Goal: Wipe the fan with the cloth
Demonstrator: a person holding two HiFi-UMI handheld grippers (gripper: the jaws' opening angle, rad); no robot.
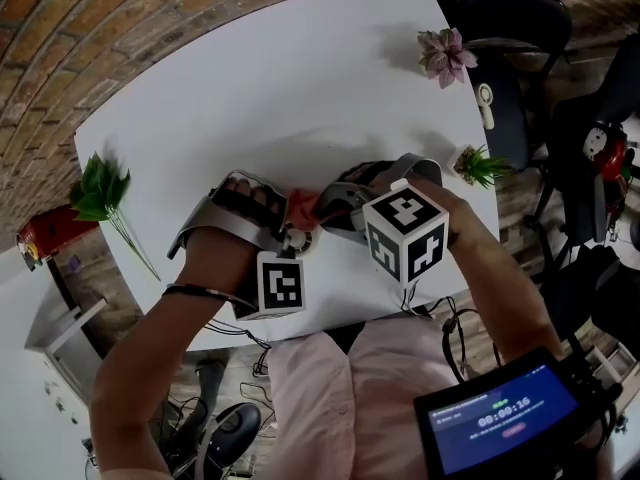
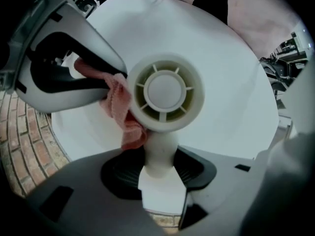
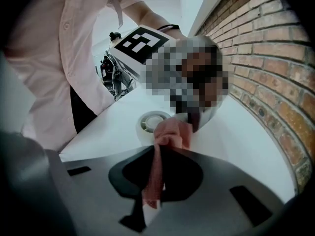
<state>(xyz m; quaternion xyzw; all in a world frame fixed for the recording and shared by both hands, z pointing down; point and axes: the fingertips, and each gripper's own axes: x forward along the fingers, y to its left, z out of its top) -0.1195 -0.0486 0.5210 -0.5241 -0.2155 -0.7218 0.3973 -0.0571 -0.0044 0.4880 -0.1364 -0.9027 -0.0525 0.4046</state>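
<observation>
A small white fan stands with its round slotted head facing the left gripper view; its stem runs down between the jaws of my left gripper, which is shut on it. A pink cloth is pinched in my right gripper, bunched ahead of the jaws and lying against the left side of the fan's head. The cloth hangs beside the fan in the left gripper view. In the head view both grippers meet over the table's near middle, with the cloth between them and the fan mostly hidden.
The white table stands by a brick wall. A green leafy sprig lies at its left edge, a pink flower and a small green plant at its right edge. A black chair stands beyond.
</observation>
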